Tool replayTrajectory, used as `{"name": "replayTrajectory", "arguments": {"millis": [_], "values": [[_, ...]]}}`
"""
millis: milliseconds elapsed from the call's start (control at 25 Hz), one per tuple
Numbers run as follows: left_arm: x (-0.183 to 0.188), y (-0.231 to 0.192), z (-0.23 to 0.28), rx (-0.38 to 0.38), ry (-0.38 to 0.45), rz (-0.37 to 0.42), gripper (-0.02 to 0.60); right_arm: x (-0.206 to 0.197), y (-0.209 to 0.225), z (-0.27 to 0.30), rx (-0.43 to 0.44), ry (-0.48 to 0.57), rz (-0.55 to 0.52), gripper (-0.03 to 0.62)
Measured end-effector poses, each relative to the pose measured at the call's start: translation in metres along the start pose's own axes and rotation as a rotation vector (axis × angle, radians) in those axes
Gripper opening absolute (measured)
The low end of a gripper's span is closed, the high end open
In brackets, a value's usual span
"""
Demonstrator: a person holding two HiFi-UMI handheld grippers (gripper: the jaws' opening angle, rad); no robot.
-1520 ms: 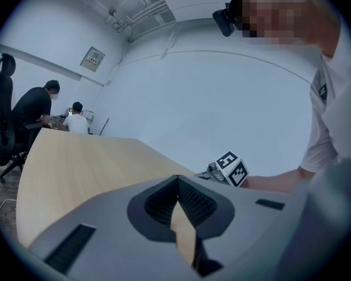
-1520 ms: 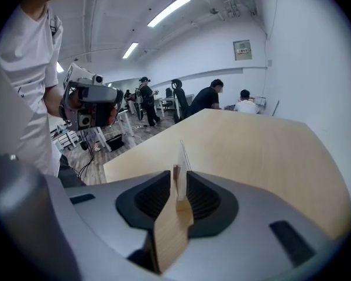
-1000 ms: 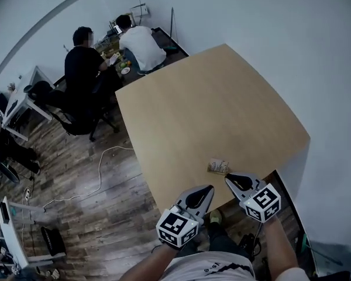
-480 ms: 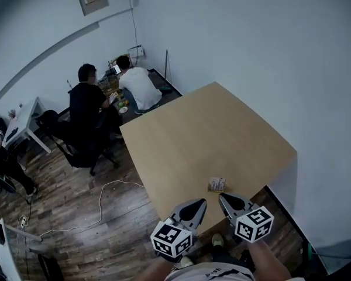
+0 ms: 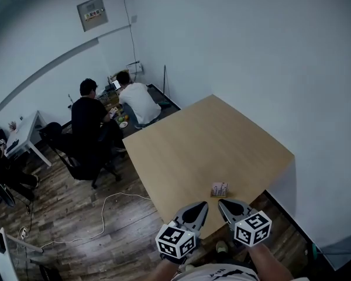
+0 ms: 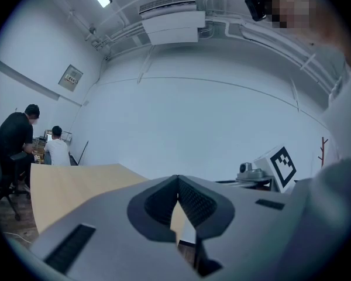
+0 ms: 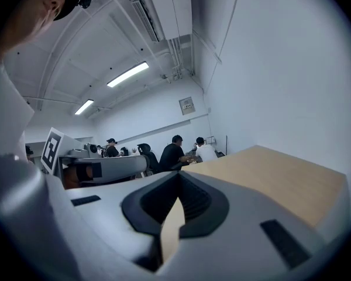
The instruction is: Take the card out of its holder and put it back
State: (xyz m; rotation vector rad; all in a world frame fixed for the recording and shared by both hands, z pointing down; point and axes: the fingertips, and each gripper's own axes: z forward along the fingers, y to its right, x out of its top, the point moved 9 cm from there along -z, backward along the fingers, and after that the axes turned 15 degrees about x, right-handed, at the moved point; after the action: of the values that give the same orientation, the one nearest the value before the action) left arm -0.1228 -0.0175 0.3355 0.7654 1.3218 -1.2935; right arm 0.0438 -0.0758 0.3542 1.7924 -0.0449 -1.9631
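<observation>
A small card holder [image 5: 219,189] with a card standing in it sits near the front edge of the light wooden table [image 5: 205,139]. Both grippers hover just off that edge, close to my body and side by side. My left gripper [image 5: 202,205] is shut with nothing between its jaws, and its pads meet at the tip in the left gripper view [image 6: 177,183]. My right gripper [image 5: 222,204], a little below the holder, is shut and empty too [image 7: 178,180]. Neither gripper touches the holder, which does not show in either gripper view.
Two people [image 5: 114,104] sit at a desk beyond the table's far left corner, with a black chair [image 5: 70,154] nearby. A white cable [image 5: 105,209] lies on the wooden floor to the left. A white wall [image 5: 281,69] runs close along the table's right side.
Both grippers have drawn back from the holder towards my body and now sit off the table's front edge. The head view has tipped up, so more wall shows.
</observation>
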Motion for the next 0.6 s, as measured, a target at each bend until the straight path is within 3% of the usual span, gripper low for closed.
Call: {"name": "replayTrajectory", "arguments": {"millis": [600], "values": [[-0.003, -0.001, -0.015, -0.004, 0.004, -0.005, 0.012, -0.008, -0.018, 0.0, 0.003, -0.008, -0.006, 0.012]]}}
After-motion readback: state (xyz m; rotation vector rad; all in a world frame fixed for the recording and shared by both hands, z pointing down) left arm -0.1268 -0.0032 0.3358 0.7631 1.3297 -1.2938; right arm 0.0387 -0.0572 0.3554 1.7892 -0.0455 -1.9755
